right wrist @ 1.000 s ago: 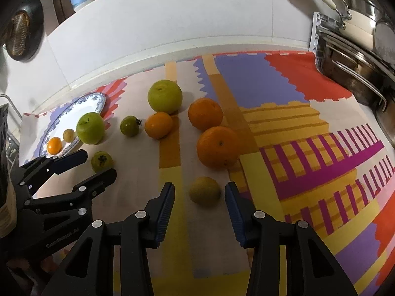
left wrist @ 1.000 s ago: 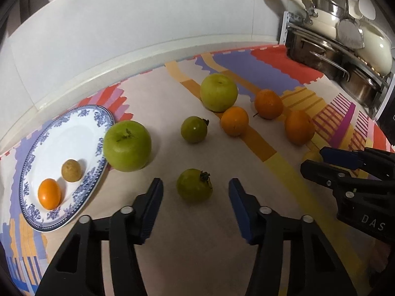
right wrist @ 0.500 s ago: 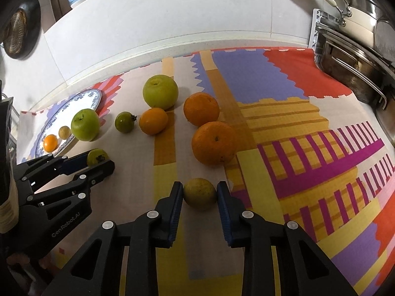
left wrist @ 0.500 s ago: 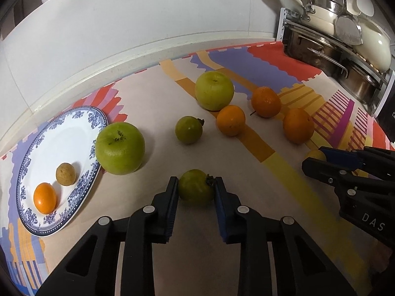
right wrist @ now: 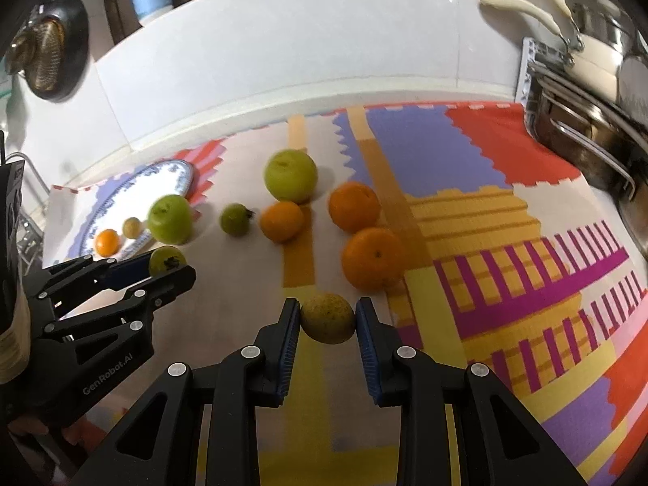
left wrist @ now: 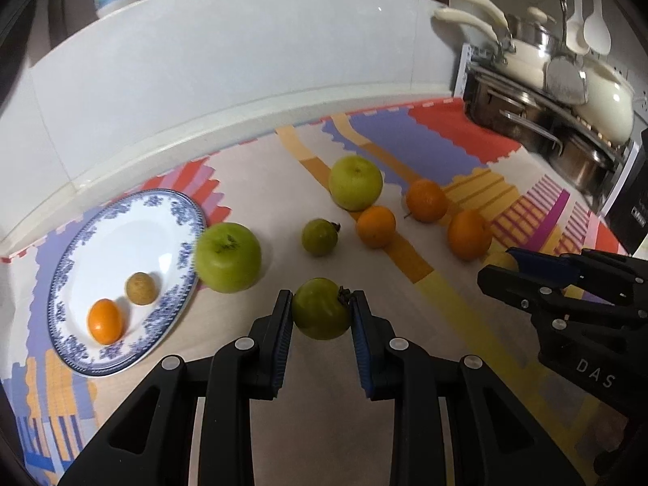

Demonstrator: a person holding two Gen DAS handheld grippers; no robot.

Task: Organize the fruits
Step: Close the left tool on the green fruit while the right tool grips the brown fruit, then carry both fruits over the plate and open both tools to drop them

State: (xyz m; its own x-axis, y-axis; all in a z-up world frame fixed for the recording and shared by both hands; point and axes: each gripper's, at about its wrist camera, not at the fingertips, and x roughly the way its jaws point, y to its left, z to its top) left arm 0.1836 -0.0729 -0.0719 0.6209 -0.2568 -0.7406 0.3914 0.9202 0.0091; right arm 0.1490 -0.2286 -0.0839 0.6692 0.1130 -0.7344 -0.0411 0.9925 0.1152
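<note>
My left gripper [left wrist: 322, 312] is shut on a small green fruit with a dark stem [left wrist: 320, 314]; it also shows in the right wrist view [right wrist: 166, 261]. My right gripper [right wrist: 328, 318] is shut on a yellow-brown round fruit [right wrist: 327, 318]. A blue-patterned white plate [left wrist: 101, 243] at the left holds a small orange fruit [left wrist: 104, 321] and a small brown fruit [left wrist: 140, 288]. On the mat lie a green apple [left wrist: 227, 257] by the plate, a yellow-green apple [left wrist: 355, 182], a small green fruit [left wrist: 319, 236] and three oranges [left wrist: 376, 227].
A rack of steel and cream pots [left wrist: 559, 97] stands at the far right. A white wall curb [left wrist: 243, 109] runs along the back of the patterned mat [right wrist: 465, 170]. A strainer [right wrist: 44, 56] hangs at the far left.
Both grippers went from open to shut on their fruits and have lifted them slightly. The view in both cameras has pulled back a little.
</note>
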